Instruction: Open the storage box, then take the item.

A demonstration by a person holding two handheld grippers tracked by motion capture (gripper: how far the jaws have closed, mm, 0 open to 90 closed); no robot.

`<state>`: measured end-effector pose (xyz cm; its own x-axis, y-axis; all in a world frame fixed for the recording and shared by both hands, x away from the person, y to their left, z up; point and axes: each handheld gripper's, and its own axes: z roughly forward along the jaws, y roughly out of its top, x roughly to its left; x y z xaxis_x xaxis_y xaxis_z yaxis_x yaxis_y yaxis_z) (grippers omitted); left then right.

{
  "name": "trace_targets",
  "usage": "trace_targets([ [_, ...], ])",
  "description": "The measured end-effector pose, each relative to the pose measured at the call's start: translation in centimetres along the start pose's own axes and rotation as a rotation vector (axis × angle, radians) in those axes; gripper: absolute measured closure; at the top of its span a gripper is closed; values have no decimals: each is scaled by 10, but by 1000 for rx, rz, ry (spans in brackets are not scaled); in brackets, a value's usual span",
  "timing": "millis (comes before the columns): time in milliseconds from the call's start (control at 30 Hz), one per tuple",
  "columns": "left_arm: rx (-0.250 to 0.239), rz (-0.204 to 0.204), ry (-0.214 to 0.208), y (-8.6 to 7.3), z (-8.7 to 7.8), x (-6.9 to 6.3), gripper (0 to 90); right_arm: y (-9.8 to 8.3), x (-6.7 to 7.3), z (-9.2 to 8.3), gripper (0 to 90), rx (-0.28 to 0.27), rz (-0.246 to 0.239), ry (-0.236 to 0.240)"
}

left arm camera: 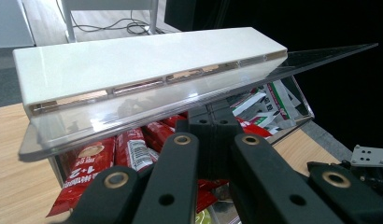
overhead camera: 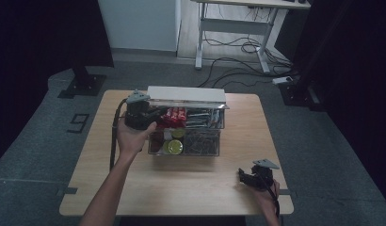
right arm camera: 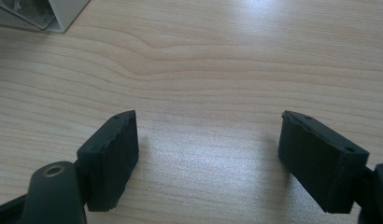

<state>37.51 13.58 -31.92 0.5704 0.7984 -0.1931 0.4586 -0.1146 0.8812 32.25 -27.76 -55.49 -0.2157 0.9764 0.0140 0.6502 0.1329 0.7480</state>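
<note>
A clear plastic box [overhead camera: 218, 141] stands on the wooden table [overhead camera: 134, 188], its clear lid with a white bar [overhead camera: 186, 94] raised and tilted. Inside lie red sachets [overhead camera: 174, 117], round green items [overhead camera: 173, 147] and other packets. My left gripper [overhead camera: 157, 113] reaches into the box's left end; in the left gripper view its jaws [left arm camera: 212, 122] stand together under the lid [left arm camera: 147, 60], just over the red sachets [left arm camera: 133, 149], and I see nothing held between them. Near the table's front right corner, my right gripper [overhead camera: 245, 176] [right arm camera: 208, 154] rests open above bare wood.
A corner of the box [right arm camera: 40, 11] shows far up left in the right gripper view. Beyond the table are a white desk frame [overhead camera: 233, 28] with floor cables [overhead camera: 247, 47] and black stand bases [overhead camera: 83, 84]. Bare wood spreads in front of the box.
</note>
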Motion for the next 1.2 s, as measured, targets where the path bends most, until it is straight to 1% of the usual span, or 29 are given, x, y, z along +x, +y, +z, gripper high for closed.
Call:
trace_targets([
  [100, 1, 1, 0, 0, 0, 0, 900, 0, 0, 0, 205, -1, 0, -1],
  [133, 2, 3, 0, 0, 1, 0, 900, 0, 0, -1, 252, -9, 7, -7],
  [167, 2, 3, 0, 0, 1, 0, 900, 0, 0, -1, 252, -9, 7, -7],
  [200, 3, 3, -2, 0, 1, 0, 900, 0, -1, -1, 282, -17, 9, -12],
  [233, 3, 3, -2, 0, 1, 0, 900, 0, -1, -1, 282, -17, 9, -12],
  [267, 2, 5, -3, 0, 1, -1, 900, 0, -1, -2, 298, -31, 10, -15],
  [333, 2, 7, -5, 0, 2, -1, 900, 0, -2, -3, 305, -39, 12, -10],
  [400, 2, 7, -7, 1, 3, -1, 900, 2, -2, -5, 307, -48, 19, 9],
  [433, 2, 7, -7, 1, 3, -1, 900, 2, -2, -5, 307, -48, 19, 9],
  [467, 0, 6, -8, 1, 3, -1, 900, 3, -2, -7, 308, -55, 27, 18],
  [500, 0, 8, -8, 0, 4, -1, 900, 7, 0, -13, 310, -75, 29, 35],
  [533, 0, 8, -8, 0, 4, -1, 900, 7, 0, -13, 310, -75, 29, 35],
  [567, 1, 10, -10, 0, 4, -2, 900, 12, 2, -19, 315, -95, 31, 52],
  [633, 1, 11, -10, 0, 3, -2, 900, 13, 3, -21, 318, -102, 31, 59],
  [700, 1, 15, -12, 1, 3, -2, 900, 21, 9, -30, 335, -127, 25, 85],
  [800, 2, 15, -11, 1, 4, -1, 900, 30, 13, -38, 354, -154, 23, 109],
  [833, 2, 15, -11, 1, 4, -1, 900, 30, 13, -38, 354, -154, 23, 109],
  [967, 5, 10, -17, 1, 6, 0, 900, 46, 19, -49, 379, -208, 21, 144],
  [1000, 5, 12, -16, 2, 6, 0, 900, 54, 21, -54, 392, -226, 32, 188],
  [1033, 5, 12, -16, 2, 6, 0, 900, 54, 21, -54, 392, -226, 32, 188],
  [1067, 8, 13, -15, 2, 6, -1, 900, 64, 24, -60, 402, -247, 31, 226],
  [1100, 8, 13, -15, 2, 6, -1, 900, 64, 24, -60, 402, -247, 31, 226],
  [1133, 6, 15, -16, 3, 6, -1, 900, 73, 27, -65, 409, -261, 23, 240],
  [1200, 7, 18, -15, 4, 6, -2, 900, 80, 29, -69, 415, -275, 17, 253],
])
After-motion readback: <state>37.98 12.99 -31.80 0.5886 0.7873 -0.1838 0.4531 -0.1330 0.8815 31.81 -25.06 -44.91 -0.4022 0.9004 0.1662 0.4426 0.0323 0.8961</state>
